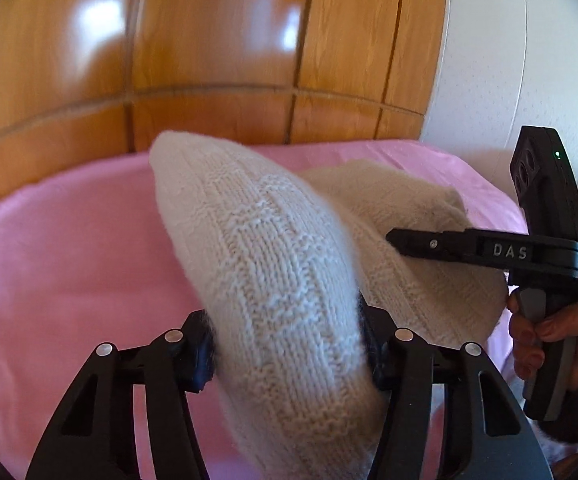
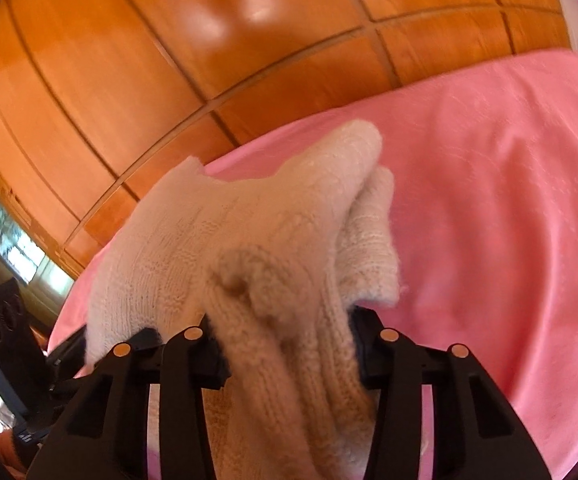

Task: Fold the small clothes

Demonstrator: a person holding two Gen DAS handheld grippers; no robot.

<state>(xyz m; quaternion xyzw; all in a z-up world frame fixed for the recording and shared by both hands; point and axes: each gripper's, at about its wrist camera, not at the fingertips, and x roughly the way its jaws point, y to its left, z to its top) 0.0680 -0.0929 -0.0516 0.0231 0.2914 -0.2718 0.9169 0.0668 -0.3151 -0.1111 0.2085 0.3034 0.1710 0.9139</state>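
Note:
A cream knitted garment (image 1: 273, 256) is held up over a pink bed cover (image 1: 69, 264). My left gripper (image 1: 285, 344) is shut on a thick fold of it; the knit bulges up between the jaws and hides the fingertips. My right gripper (image 2: 285, 348) is shut on another bunched part of the same garment (image 2: 249, 240), lifted above the pink cover (image 2: 489, 200). In the left wrist view the right gripper (image 1: 397, 240) comes in from the right, its fingers against the knit, with the hand on its handle.
A glossy wooden panelled headboard (image 1: 209, 48) rises behind the bed. A white wall (image 1: 509, 60) is at the right. The left gripper's body (image 2: 5, 320) shows at the lower left of the right wrist view.

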